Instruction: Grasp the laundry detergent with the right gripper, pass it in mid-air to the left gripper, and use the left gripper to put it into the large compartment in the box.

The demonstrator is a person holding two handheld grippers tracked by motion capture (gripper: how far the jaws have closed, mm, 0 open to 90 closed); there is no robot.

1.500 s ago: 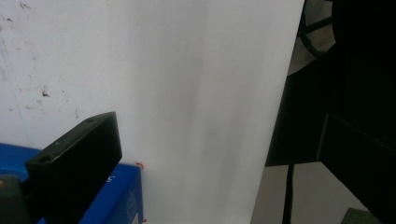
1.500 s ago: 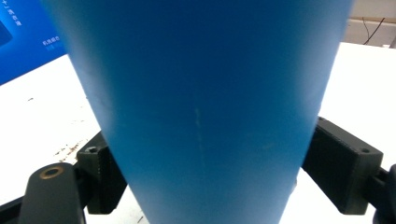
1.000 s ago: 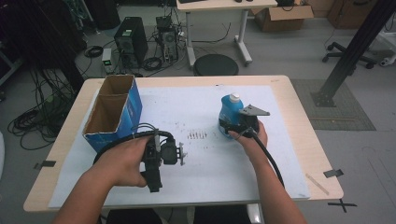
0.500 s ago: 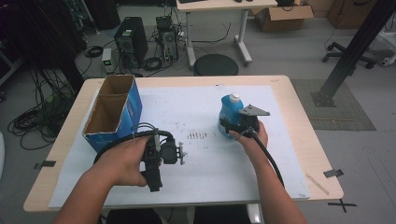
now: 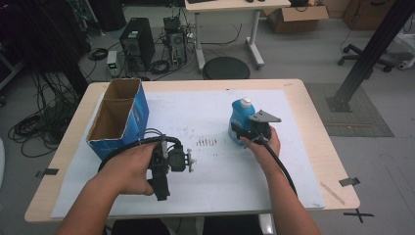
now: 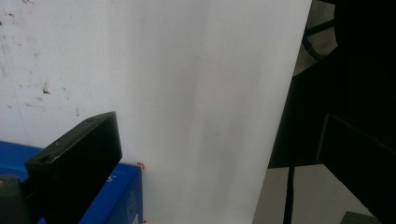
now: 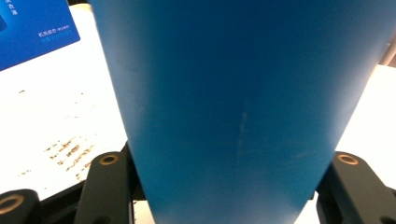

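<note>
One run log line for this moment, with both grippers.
right gripper: just closed on blue bottle | left gripper: open, over white sheet

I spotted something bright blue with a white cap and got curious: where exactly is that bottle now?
In the high view the blue bottle stands right of the table's middle on the white sheet, clamped between the right tongs, far from the cardboard box.

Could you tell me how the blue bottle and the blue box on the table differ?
The bottle is rounded with a white cap; the box is rectangular, open-topped, with a brown inside split into two compartments. The bottle sits between the right gripper jaws, which have just closed on it; the box stands free beside the left gripper. The box looks larger. Both are blue and stand upright on the white sheet.
</note>
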